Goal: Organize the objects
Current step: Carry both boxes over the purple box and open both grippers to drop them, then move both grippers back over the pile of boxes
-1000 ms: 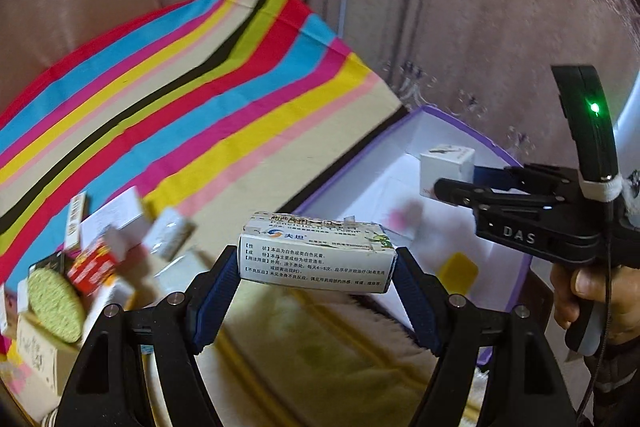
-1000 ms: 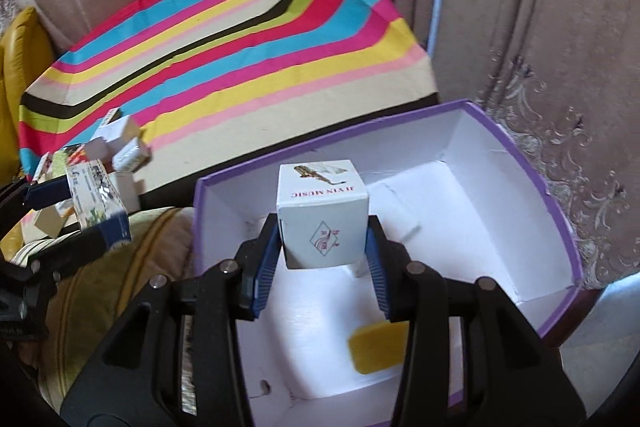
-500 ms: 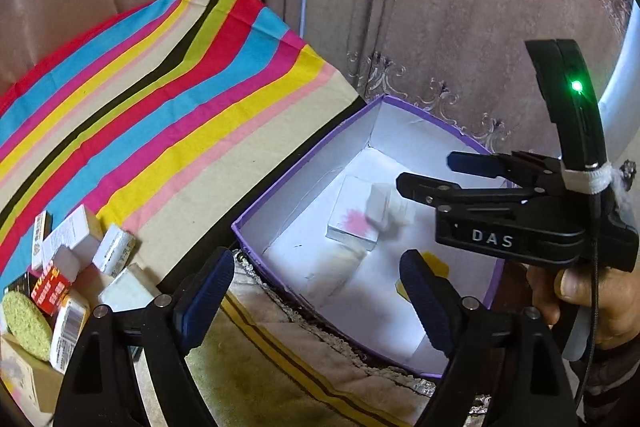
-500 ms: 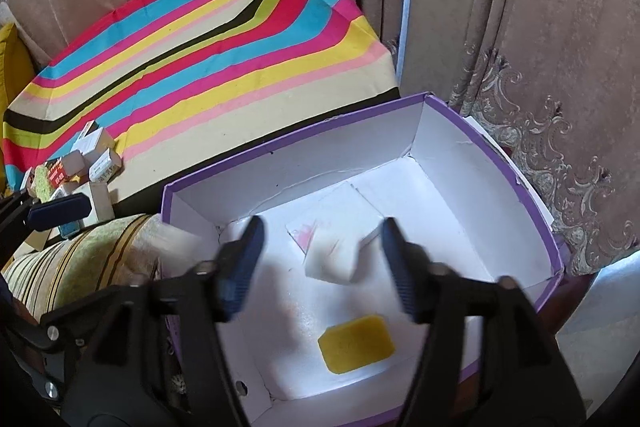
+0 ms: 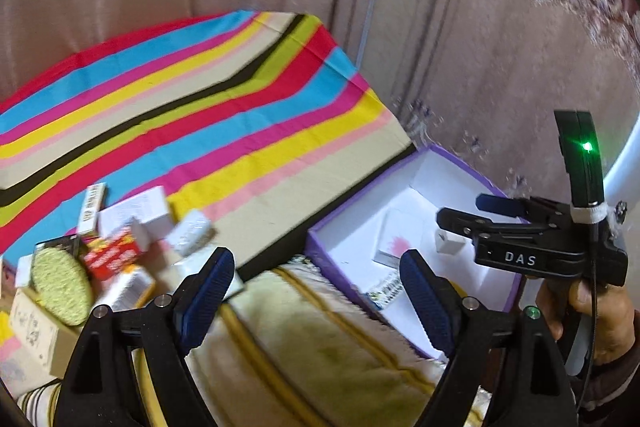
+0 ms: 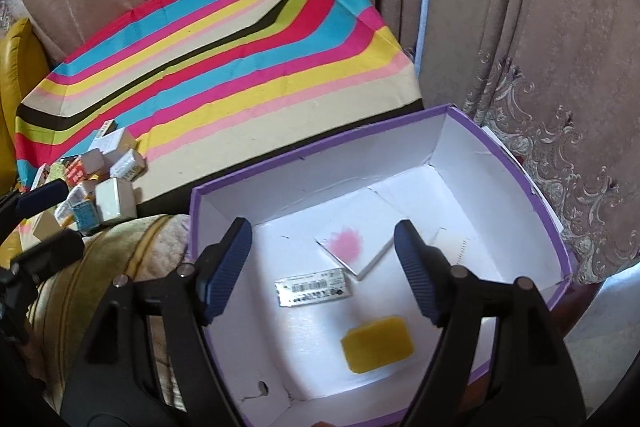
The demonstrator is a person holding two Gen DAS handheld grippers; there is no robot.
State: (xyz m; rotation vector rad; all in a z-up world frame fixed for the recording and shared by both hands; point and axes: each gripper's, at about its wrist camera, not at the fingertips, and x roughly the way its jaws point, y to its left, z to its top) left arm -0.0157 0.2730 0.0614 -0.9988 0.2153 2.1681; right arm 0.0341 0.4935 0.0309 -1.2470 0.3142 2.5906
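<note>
- Over the open purple-rimmed white cardboard box [image 6: 520,171], the right gripper [image 6: 322,263] is hanging with its blue-padded jaws opening, nothing pinched between them.
- Lying on the box floor, between the jaws in the right wrist view, are a flat white box with a pink smudge [image 6: 360,243] toward 12 o'clock and a long white medicine carton with printed labels [image 6: 314,285] just below it.
- Sitting toward 5 o'clock of the medicine carton, apart from it, is a yellow rectangular sponge [image 6: 376,345].
- Showing only in the left wrist view, a small white cube-shaped box [image 5: 450,242] is resting on the box floor, partly hidden behind the right gripper's fingers.
- At the 3 o'clock edge of the left wrist view, a person's hand [image 5: 596,315] is gripping the right gripper's handle.
- Hovering above a beige and olive striped cushion [image 5: 320,339], the left gripper [image 5: 316,297] is standing spread wide and empty.
- Waiting at 9 o'clock of the left gripper is a pile of small cartons [image 5: 136,231], red and white ones among them, with a green oval scrubbing pad [image 5: 60,285] lying at its near end.
- Spreading under that pile is a brightly striped cloth [image 5: 220,115], reaching toward 12 o'clock up to the pinkish-brown curtains [image 5: 460,27].
</note>
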